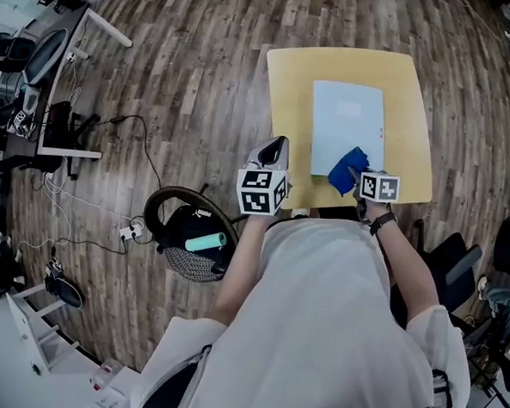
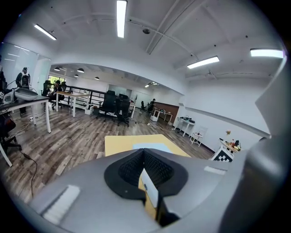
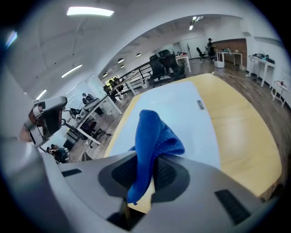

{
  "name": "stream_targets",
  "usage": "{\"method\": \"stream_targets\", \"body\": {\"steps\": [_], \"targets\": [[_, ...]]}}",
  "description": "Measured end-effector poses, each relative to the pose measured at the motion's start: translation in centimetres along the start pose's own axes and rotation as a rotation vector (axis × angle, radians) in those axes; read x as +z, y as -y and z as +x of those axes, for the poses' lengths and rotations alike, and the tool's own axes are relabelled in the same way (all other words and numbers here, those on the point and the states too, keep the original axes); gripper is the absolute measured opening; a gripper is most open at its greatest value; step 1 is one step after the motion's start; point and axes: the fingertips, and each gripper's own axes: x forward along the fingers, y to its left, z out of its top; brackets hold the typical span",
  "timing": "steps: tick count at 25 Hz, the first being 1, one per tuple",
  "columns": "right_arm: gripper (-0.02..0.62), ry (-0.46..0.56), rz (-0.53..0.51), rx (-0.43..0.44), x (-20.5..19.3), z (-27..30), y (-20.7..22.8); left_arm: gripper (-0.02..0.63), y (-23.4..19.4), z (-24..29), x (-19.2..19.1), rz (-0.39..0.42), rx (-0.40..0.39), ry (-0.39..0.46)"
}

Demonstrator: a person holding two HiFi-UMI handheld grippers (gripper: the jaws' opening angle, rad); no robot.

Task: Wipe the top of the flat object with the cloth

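- Nearest the person, the right gripper (image 1: 356, 181) is clamped on the blue cloth (image 1: 347, 168), over the near right corner of the pale sheet (image 1: 346, 118).
- Beside it, the left gripper (image 1: 278, 147) is closed and empty; it could steady the sheet.
- Press the cloth flat, then wipe in overlapping strokes toward the far edge of the table (image 1: 288, 80).

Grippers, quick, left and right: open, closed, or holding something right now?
Left gripper: fingers closed, nothing between them.
Right gripper: closed on the blue textured cloth.
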Motion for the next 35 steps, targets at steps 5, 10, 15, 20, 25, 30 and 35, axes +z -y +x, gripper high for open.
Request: {"method": "stream_targets", "body": {"steps": [5,10,15,20,25,30,35], "targets": [[0.054,0.052,0.063,-0.155,-0.7,-3.9,6.9,0.009,1.4,1.1,-0.3,0.015,-0.046,-0.021],[0.054,0.093,0.149,-0.233,-1.3,-5.9,10.8,0.009,3.6,2.3,-1.1,0.036,-0.101,-0.051],[0.054,0.136,0.155,-0.188,0.6,-6.5,9.6,0.009,5.9,3.4,-0.5,0.075,-0.141,-0.052],[0.054,0.287,0.014,-0.08,7.5,-8.3,3.8,0.009,6.9,4.3,1.6,0.103,-0.127,-0.022],[0.054,0.473,-0.365,-0.144,15.5,-12.9,-2.5,0.011,8.5,4.4,5.4,0.154,-0.104,0.058],[0.054,0.638,-0.486,-0.154,20.1,-18.2,-6.5,0.01,10.7,2.5,10.7,0.189,-0.062,0.22],[0.054,0.753,-0.445,-0.163,22.3,-22.3,-7.2,0.01,12.6,0.9,14.7,0.242,-0.023,0.331]]}}
